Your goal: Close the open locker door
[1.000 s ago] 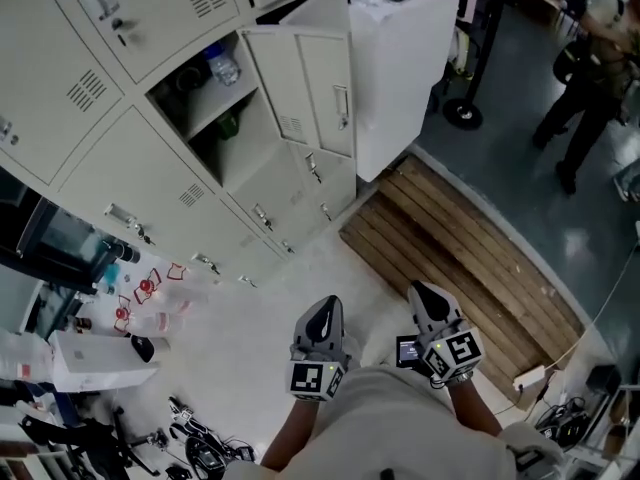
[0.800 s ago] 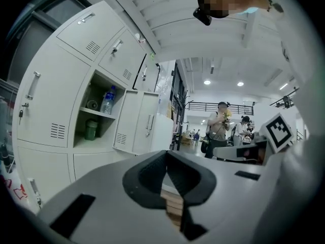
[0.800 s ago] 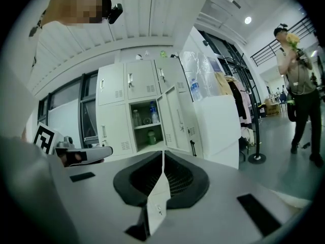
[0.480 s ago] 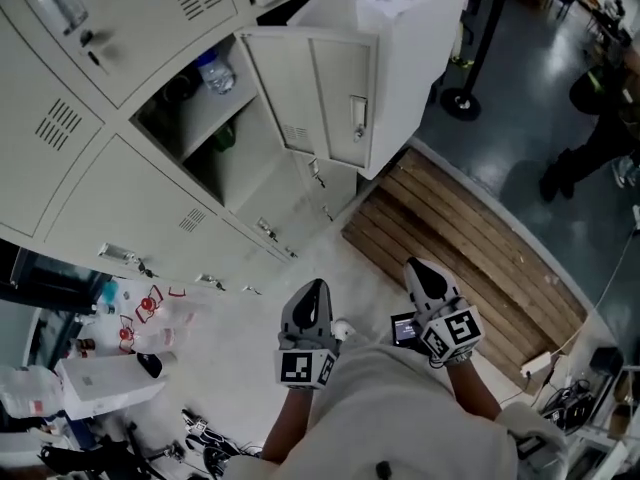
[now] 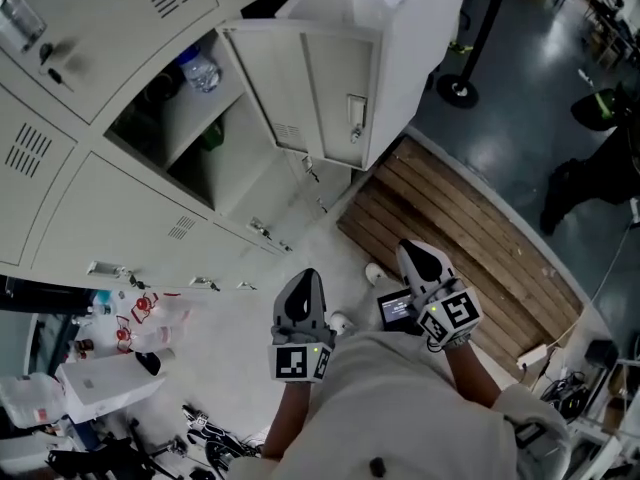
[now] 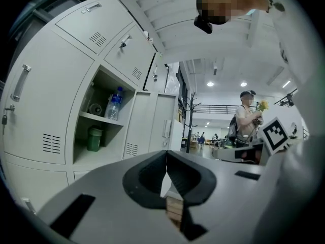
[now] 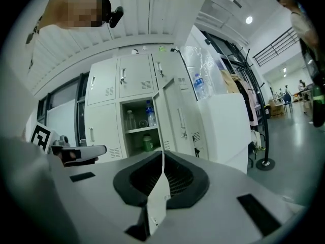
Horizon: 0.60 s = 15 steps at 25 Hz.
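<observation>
The open locker door [image 5: 320, 88] is pale grey with a handle near its free edge, and it swings out to the right of its compartment [image 5: 185, 118]. On the compartment's shelf stands a water bottle [image 5: 200, 71], with a green container [image 5: 210, 136] below it. My left gripper [image 5: 302, 293] and right gripper [image 5: 420, 260] are held level over the floor, short of the lockers and apart from the door. Both are shut with nothing between the jaws. The door [image 6: 152, 126] stands ahead of the left gripper [image 6: 166, 156]. The right gripper [image 7: 162, 154] points at the door [image 7: 177, 118].
A white box-like cabinet [image 5: 420, 38] stands right behind the open door. Wooden boards [image 5: 450, 238] lie on the floor to the right. A stand base [image 5: 457, 91] and a person [image 5: 600, 168] are further right. Bags and clutter [image 5: 100, 368] sit at lower left.
Both grippers have moved forward toward the lockers, staying shut. The open door looks larger and nearer than a second ago. The person at right has shifted toward the edge of view.
</observation>
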Motion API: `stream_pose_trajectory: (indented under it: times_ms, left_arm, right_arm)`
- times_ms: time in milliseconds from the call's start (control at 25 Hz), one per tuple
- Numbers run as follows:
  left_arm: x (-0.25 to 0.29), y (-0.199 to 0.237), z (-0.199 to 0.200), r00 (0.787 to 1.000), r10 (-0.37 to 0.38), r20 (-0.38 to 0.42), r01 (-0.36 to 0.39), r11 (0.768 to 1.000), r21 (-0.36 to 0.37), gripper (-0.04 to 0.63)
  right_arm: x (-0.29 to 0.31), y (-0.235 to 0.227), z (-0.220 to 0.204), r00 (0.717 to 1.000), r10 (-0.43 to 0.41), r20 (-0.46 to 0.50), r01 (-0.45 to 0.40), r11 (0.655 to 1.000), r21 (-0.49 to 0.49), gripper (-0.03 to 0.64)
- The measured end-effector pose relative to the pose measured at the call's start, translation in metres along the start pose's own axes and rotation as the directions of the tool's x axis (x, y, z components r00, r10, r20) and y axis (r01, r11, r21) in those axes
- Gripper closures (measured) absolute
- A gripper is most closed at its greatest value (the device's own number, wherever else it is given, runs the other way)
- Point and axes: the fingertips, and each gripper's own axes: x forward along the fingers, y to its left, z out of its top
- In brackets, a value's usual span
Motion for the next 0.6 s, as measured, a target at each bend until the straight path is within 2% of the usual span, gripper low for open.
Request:
stream_pose_trajectory:
  times_ms: [120, 240, 600]
  left_arm:
    - [0.011, 0.004, 0.002, 0.999, 0.044, 0.008, -0.044, 0.999, -0.003, 0.586]
    - [0.026, 0.011, 0.001, 0.994, 0.108, 0.008, -0.108, 0.994, -0.014, 0.588]
    - [0.085, 0.011, 0.012, 0.973, 0.224, 0.047, -0.224, 0.975, -0.005, 0.588]
  right_arm:
    - [0.02, -0.013, 0.002, 0.999, 0.032, -0.005, -0.032, 0.999, -0.002, 0.586]
    - [0.045, -0.02, 0.007, 0.995, 0.098, -0.01, -0.098, 0.995, -0.004, 0.586]
    - [0.113, -0.065, 0.033, 0.964, 0.263, -0.029, -0.264, 0.964, -0.031, 0.586]
